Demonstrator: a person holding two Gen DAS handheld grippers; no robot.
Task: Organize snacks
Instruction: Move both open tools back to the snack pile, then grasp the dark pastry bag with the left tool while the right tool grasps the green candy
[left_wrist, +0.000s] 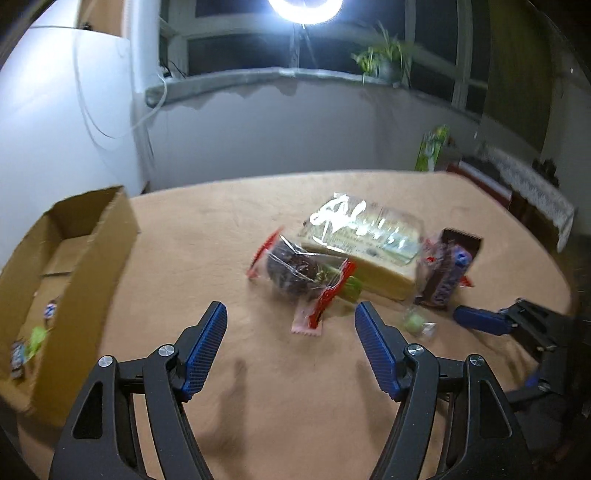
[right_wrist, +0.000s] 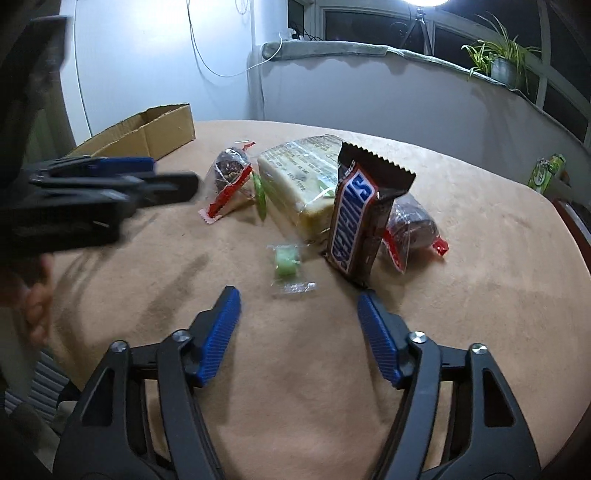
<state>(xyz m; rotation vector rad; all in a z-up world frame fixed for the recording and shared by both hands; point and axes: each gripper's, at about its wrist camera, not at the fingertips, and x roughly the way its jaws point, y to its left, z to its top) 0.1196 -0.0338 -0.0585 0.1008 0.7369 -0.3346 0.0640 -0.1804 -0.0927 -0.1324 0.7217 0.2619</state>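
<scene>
Snack pile: a cluster sat at the centre of the table (right_wrist: 480, 258), mid-frame in both views.
Bread pack: a clear-wrapped sliced loaf (right_wrist: 295, 177) lay flat in the middle of the cluster.
Snickers bar (right_wrist: 356, 214): it stood tilted on end, leaning against the loaf's right side in the right wrist view.
Dark cake, left (right_wrist: 231, 171): in a clear wrapper with red ends, just left of the loaf.
Dark cake, right (right_wrist: 412, 221): a like wrapper, behind the Snickers bar.
Green candy (right_wrist: 286, 262): in a clear wrapper, alone on the cloth just in front of the pile, near the right gripper.
Left gripper (left_wrist: 291, 325): held low over the cloth, pointing at the left cake; its blue fingers (left_wrist: 208, 347) were spread wide with nothing between them.
Right gripper (right_wrist: 299, 306): held low, aimed at the candy and bar; fingers spread wide, nothing held.
Cardboard box (left_wrist: 92, 258): open-topped, at the left edge of the left wrist view, apart from the pile.
Box contents: a few small wrapped items (left_wrist: 35, 338) lay on its floor, one green; blur made them hard to name.
Surroundings: a potted plant (right_wrist: 502, 62) stood on the sill, upper right.
</scene>
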